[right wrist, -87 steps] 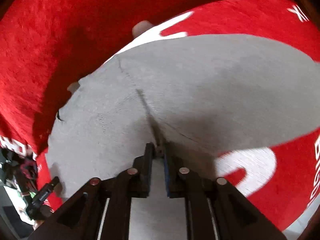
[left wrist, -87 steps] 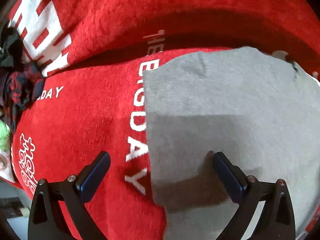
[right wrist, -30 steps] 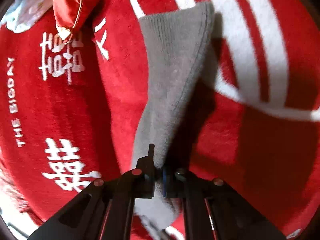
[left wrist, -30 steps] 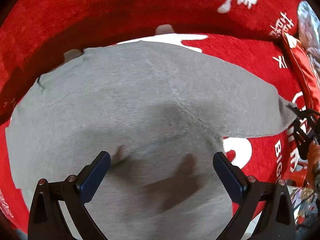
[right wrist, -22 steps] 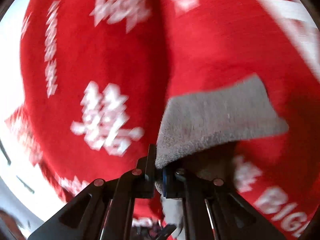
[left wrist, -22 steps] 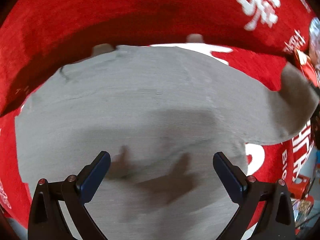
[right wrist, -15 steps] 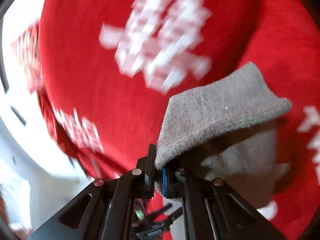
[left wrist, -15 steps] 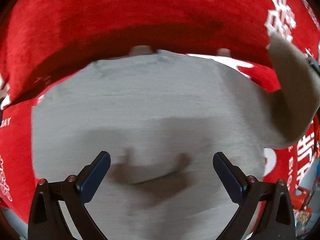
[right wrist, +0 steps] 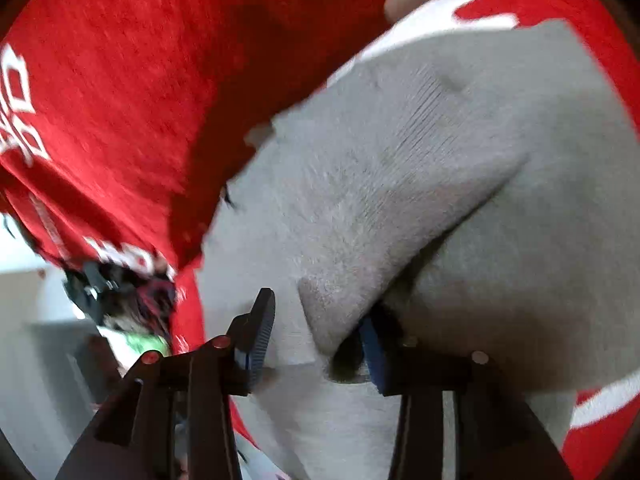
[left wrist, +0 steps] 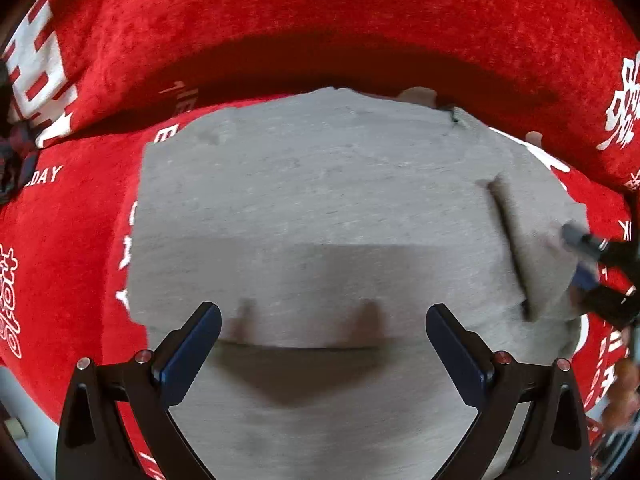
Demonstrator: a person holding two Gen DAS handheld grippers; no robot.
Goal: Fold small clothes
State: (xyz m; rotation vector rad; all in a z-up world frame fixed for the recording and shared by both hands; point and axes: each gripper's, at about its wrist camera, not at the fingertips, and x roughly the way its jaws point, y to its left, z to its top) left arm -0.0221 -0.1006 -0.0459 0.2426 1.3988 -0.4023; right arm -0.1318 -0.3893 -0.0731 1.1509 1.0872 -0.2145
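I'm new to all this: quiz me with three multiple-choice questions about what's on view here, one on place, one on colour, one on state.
1. Where does the folded-over sleeve lie?
A. on the grey garment
B. on the floor
C. in a basket

2. What colour is the blanket underneath?
A. blue
B. red with white lettering
C. green

3. How do the left hand-held gripper jaws stand?
A. clamped on cloth
B. wide apart, holding nothing
C. out of sight

A: the sleeve rests across the grey garment.
B: red pile shows all around.
B: a clear gap separates both fingers.
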